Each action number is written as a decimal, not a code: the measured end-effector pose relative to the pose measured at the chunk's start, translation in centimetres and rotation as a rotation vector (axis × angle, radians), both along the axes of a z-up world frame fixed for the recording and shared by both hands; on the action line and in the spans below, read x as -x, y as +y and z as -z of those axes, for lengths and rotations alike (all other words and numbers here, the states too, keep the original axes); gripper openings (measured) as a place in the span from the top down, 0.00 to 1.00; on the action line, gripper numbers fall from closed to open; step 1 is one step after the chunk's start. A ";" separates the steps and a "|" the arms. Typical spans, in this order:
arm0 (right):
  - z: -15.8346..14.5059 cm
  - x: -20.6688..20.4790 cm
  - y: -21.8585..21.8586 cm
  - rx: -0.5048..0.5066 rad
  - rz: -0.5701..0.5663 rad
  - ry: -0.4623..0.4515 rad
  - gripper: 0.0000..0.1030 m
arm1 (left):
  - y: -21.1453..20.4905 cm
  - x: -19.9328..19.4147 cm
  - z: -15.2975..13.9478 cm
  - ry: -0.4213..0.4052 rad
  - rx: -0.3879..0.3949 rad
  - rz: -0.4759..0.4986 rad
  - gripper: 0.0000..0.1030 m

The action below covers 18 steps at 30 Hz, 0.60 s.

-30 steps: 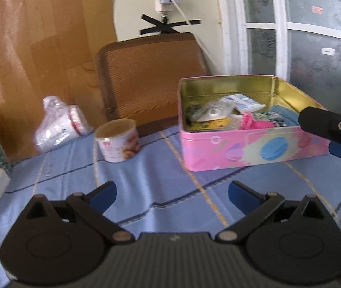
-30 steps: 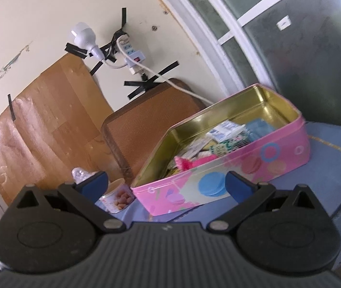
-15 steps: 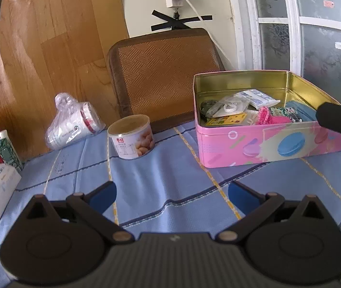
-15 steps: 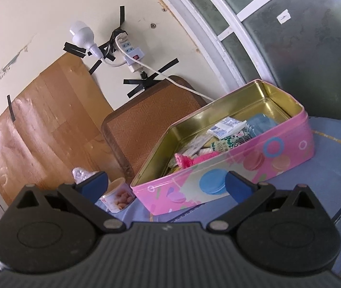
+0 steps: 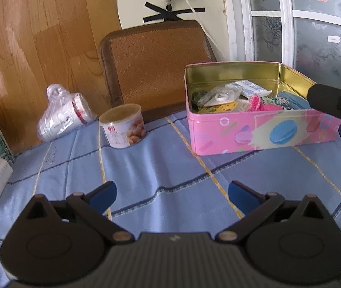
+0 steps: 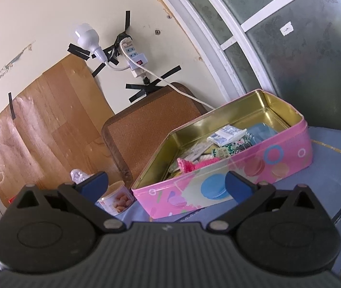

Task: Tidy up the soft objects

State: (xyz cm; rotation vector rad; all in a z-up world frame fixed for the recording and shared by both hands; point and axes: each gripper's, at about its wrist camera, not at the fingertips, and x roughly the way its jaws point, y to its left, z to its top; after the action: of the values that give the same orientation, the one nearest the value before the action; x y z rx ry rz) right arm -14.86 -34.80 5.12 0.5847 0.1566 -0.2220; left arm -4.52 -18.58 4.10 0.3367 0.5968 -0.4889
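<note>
Between picks: left gripper [image 5: 171, 192] and right gripper [image 6: 166, 183] both wide open, empty. Next, probably reaching into open pink rectangular tin [image 5: 261, 133] near blue-clothed table's [image 5: 170, 172] far right edge.

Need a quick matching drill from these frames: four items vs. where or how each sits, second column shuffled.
Items:
1. pink tin
2. peanut can
3. pink knit piece
4. bagged cups

Places or states:
A. lying on its side by the wood-grain panel
B. inside the tin, among packets
C. open, no lid on it
D. upright on the blue cloth, left of the tin

Pairs: 1-C, 2-D, 3-B, 4-A
</note>
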 end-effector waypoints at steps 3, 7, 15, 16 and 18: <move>0.1 -0.3 0.3 0.007 -0.007 0.008 0.00 | 0.4 -0.1 0.3 0.018 0.005 -0.001 0.00; 0.1 -0.7 0.8 0.023 -0.026 0.015 0.00 | 1.1 -0.2 0.6 0.041 0.021 -0.005 0.00; 0.4 -1.7 2.0 0.041 -0.070 0.052 0.00 | 2.5 -1.0 1.1 0.068 0.045 -0.033 0.00; 0.4 -1.9 2.2 0.043 -0.075 0.056 0.00 | 2.8 -1.2 1.2 0.073 0.047 -0.036 0.00; 0.4 -2.1 2.5 0.047 -0.083 0.062 0.00 | 3.2 -1.4 1.4 0.080 0.051 -0.042 0.00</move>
State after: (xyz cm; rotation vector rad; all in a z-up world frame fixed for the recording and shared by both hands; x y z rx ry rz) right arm -12.73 -32.25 4.69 0.5241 0.2346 -0.1627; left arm -3.14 -15.36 2.70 0.2564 0.6669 -0.4780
